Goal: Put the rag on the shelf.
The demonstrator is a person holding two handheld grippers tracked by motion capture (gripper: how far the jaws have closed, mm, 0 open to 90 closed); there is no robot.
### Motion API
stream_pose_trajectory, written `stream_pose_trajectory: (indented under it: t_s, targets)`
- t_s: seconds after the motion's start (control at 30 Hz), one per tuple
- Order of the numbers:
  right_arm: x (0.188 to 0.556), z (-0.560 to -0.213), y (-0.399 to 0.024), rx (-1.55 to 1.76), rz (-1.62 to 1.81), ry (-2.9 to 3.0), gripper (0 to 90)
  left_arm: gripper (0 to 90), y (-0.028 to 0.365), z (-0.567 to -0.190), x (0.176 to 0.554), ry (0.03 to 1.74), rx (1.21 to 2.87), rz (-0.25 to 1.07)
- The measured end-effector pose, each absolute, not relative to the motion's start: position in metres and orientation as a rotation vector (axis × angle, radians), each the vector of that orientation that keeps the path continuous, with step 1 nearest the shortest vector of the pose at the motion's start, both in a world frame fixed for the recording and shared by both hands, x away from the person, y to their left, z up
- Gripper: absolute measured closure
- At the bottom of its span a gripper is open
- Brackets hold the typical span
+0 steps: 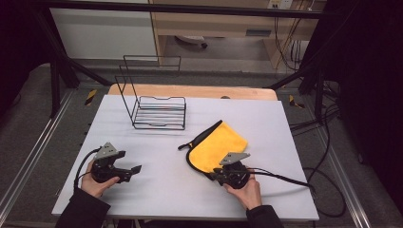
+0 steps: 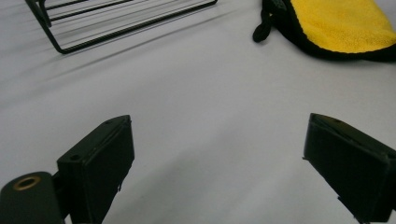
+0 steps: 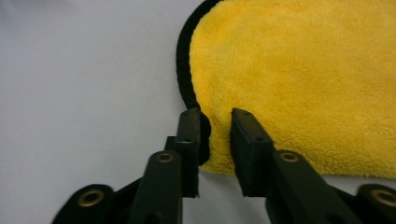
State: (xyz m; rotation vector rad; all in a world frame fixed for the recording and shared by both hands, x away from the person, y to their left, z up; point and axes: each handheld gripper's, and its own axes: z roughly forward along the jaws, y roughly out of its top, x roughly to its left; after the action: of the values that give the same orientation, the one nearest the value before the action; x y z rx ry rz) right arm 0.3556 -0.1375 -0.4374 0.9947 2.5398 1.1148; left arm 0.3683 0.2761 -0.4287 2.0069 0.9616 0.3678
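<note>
Right gripper view: right gripper (image 3: 215, 119) at the black-trimmed corner of the folded yellow microfibre cloth (image 3: 303, 84).
Its fingers stand narrow astride the hem, pads not pressing. The cloth lies right of centre on the white table (image 1: 157, 156), toward the near edge. Left gripper (image 2: 219, 154) fingers wide, empty.

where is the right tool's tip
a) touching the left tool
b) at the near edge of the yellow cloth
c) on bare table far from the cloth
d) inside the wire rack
b: in the right gripper view the right tool sits at the black-trimmed near edge of the yellow cloth, its jaws a narrow gap apart with the hem between them; the rack stands farther back.
</note>
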Motion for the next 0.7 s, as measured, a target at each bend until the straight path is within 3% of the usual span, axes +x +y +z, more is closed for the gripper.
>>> stream_pose_trajectory:
  t_s: [0.23,0.33,0.53,0.7]
  targets:
    - [0.359,-0.426,-0.154,1.008,1.212,2.435,44.9,21.9,0.241,-0.413,0.377,0.926,2.029,0.358]
    - [0.361,-0.427,-0.171,1.067,1.217,2.391,35.2,33.2,0.214,-0.41,0.385,0.902,2.049,0.339]
    - [0.359,-0.427,-0.19,1.108,1.218,2.342,24.7,40.4,0.154,-0.414,0.407,0.877,2.113,0.299]
    - [0.355,-0.429,-0.205,1.148,1.214,2.315,20.3,52.4,0.122,-0.432,0.425,0.919,2.151,0.264]
